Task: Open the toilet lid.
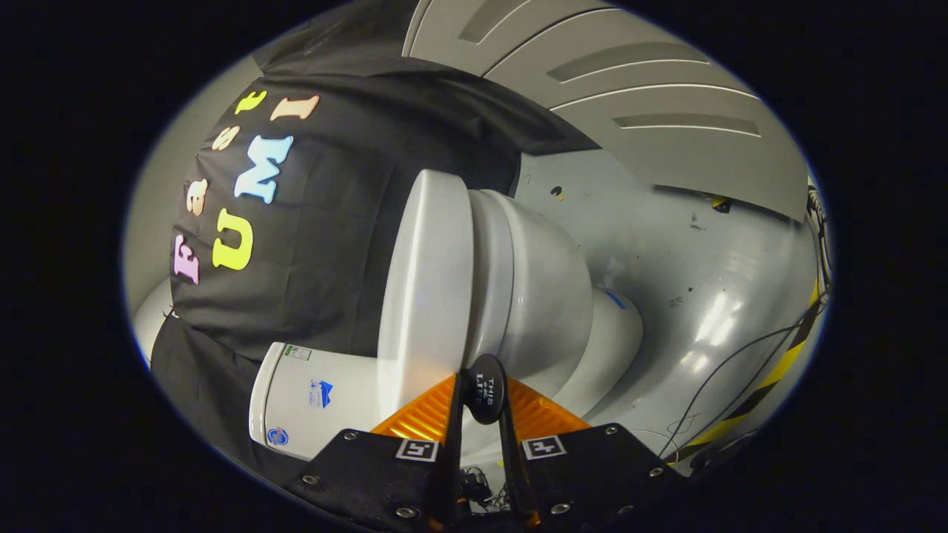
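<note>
The view is rolled sideways, with the floor to the right of the toilet. The white toilet lid (426,281) lies flat against the seat (492,266), on top of the bowl (544,296). A round black lift tab (485,385) sticks out from the lid's rim, just ahead of me. My gripper (485,396) is shut on this tab, one finger pressing each side of it. The orange fingers (418,418) spread out below the tab. The white tank (311,392) stands behind the lid, close to my left finger.
The glossy grey floor (689,281) lies beyond the bowl, with black cables (726,370) and a yellow-black striped tape line (770,377) running across it. Black cloth (318,244) hangs behind the toilet. Grey wall panels (629,89) stand beyond the floor.
</note>
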